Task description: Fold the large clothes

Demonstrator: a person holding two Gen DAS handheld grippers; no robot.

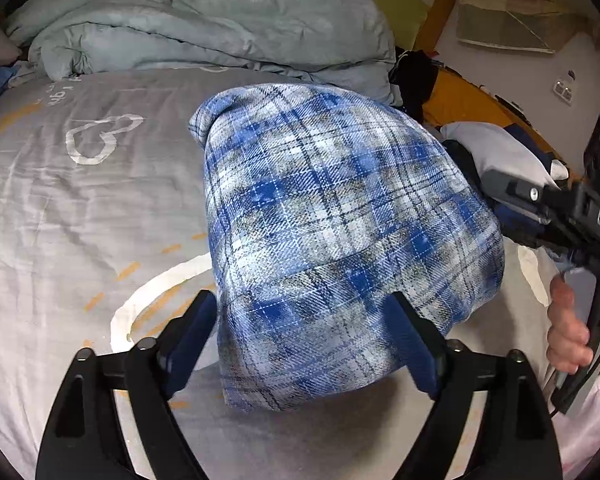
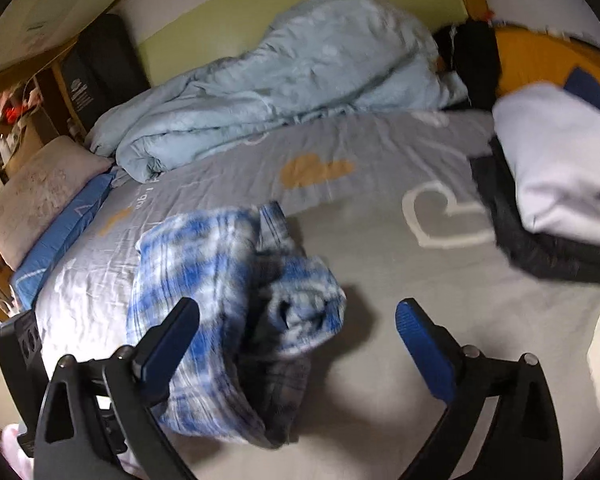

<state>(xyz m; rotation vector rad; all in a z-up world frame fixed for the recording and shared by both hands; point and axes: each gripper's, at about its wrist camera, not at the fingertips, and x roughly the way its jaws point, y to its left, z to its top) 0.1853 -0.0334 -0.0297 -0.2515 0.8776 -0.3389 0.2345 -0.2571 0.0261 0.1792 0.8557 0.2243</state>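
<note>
My left gripper (image 1: 304,332) is spread wide, its blue pads on either side of the near end of the plaid shirt (image 1: 332,232) without pressing it. The shirt lies folded into a thick bundle on the grey bedsheet (image 1: 80,208), which has heart outlines and orange marks printed on it.

My right gripper (image 2: 298,334) is spread wide too, and nothing is pinched in it. In the right wrist view the shirt (image 2: 228,312) sits low and left, partly behind the left pad, with its rolled end reaching into the gap between the fingers; the picture is blurred there. The right pad stands over bare sheet.

From the left wrist view, my right hand (image 1: 568,328) grips the other tool's handle beside the shirt's right edge. A crumpled pale blue duvet (image 1: 204,28) lies at the far side of the bed. A white and dark pile of clothes (image 2: 556,184) sits to the right.
</note>
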